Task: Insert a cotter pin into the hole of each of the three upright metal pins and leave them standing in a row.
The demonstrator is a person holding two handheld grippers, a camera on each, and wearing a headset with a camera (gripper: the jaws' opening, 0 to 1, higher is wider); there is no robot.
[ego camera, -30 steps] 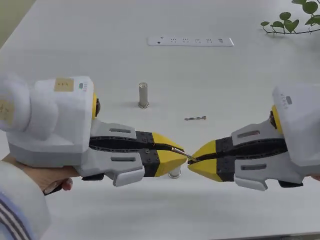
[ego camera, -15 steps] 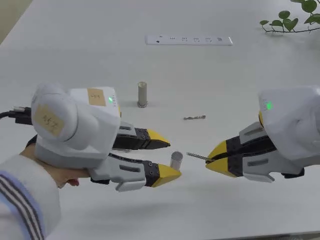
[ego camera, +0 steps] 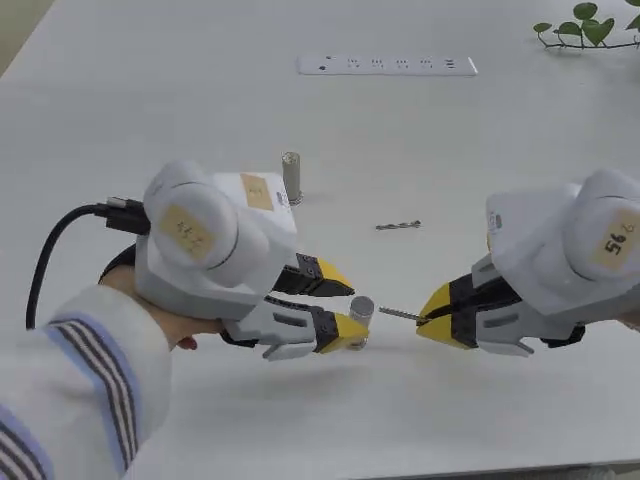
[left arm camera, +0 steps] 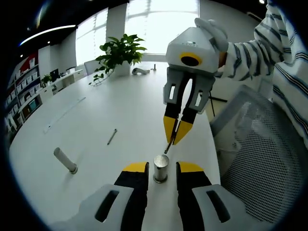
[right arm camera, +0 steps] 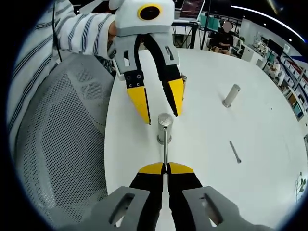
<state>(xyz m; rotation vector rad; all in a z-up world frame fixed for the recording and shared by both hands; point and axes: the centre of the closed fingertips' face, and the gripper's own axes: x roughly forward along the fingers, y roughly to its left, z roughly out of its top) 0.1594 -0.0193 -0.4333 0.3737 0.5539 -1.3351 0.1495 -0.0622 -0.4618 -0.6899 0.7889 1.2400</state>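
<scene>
One wide white table (ego camera: 150, 100) carries everything. On it, nearest the person, the left gripper (ego camera: 348, 305) and the right gripper (ego camera: 430, 315) point at each other, tip to tip. The left gripper has its jaws spread, one on each side of an upright metal pin (ego camera: 361, 312). Its own view shows the pin (left arm camera: 161, 167) standing between the yellow tips with a slim gap on either side. The right gripper has its jaws pressed together, pinching a thin cotter pin (ego camera: 400, 315) by one end.

A long power strip (ego camera: 387, 66) lies at the far edge, and a leafy plant (ego camera: 590, 25) sits in the far right corner.

A second metal pin (ego camera: 291, 177) stands alone further back, well apart from the grippers.

The held cotter pin (right arm camera: 165, 144) reaches straight out to the side of the near metal pin (right arm camera: 164, 127), just below its top. Whether it has entered a hole I cannot tell. A loose cotter pin (ego camera: 397, 226) lies flat between the two metal pins, off to the right.
</scene>
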